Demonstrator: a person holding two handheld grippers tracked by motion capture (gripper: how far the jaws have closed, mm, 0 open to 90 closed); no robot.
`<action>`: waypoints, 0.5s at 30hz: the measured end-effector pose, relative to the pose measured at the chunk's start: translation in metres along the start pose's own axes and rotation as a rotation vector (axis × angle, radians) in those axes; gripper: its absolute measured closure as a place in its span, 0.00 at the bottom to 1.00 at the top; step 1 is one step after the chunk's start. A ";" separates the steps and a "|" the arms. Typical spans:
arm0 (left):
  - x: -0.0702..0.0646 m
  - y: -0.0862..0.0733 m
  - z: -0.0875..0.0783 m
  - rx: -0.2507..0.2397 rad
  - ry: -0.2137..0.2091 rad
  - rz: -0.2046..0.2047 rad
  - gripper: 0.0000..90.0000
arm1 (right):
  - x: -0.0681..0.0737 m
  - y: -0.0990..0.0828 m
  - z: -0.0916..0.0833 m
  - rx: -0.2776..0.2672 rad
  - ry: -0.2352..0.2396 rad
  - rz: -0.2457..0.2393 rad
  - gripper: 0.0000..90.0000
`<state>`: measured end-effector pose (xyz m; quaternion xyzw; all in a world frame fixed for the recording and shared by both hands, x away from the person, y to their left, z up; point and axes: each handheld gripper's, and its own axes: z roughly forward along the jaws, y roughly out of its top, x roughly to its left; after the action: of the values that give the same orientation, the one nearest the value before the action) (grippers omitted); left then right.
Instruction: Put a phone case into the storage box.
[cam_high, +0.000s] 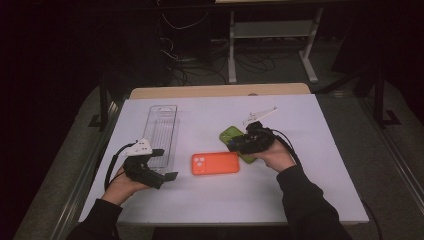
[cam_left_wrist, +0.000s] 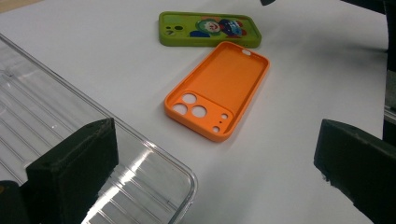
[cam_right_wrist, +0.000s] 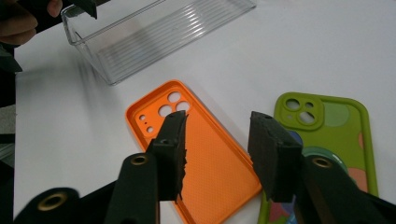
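Observation:
An orange phone case (cam_high: 215, 163) (cam_left_wrist: 219, 88) (cam_right_wrist: 210, 154) lies hollow side up in the middle of the white table. A green phone case (cam_high: 231, 135) (cam_left_wrist: 208, 29) (cam_right_wrist: 327, 130) with a cartoon print lies right beside it. My right gripper (cam_high: 236, 145) (cam_right_wrist: 217, 126) hovers over both, jaws apart above the orange case's long edge and pressing on nothing. My left gripper (cam_high: 165, 164) (cam_left_wrist: 217, 140) stands wide open at the near corner of a clear plastic tray (cam_high: 162, 132) (cam_left_wrist: 46, 112) (cam_right_wrist: 154, 32), with nothing between its jaws.
The white table top (cam_high: 300, 175) ends at a wooden strip at the back. The clear ribbed tray lies lengthwise on the left. Beyond the far edge are dark floor, cables and a metal stand.

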<state>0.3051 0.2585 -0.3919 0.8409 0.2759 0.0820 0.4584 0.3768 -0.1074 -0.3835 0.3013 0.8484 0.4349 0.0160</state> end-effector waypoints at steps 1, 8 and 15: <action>0.000 0.000 0.000 0.000 0.000 -0.001 0.00 | 0.001 0.002 0.003 0.005 0.000 -0.003 0.69; 0.000 0.000 0.000 0.001 0.001 -0.002 0.00 | 0.000 0.004 0.011 0.020 -0.002 -0.016 0.87; 0.000 0.000 -0.001 -0.002 0.001 -0.006 0.00 | -0.001 0.001 0.019 0.057 0.002 -0.026 0.98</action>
<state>0.3048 0.2589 -0.3919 0.8396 0.2784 0.0812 0.4594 0.3832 -0.0935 -0.3947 0.2902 0.8644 0.4104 0.0123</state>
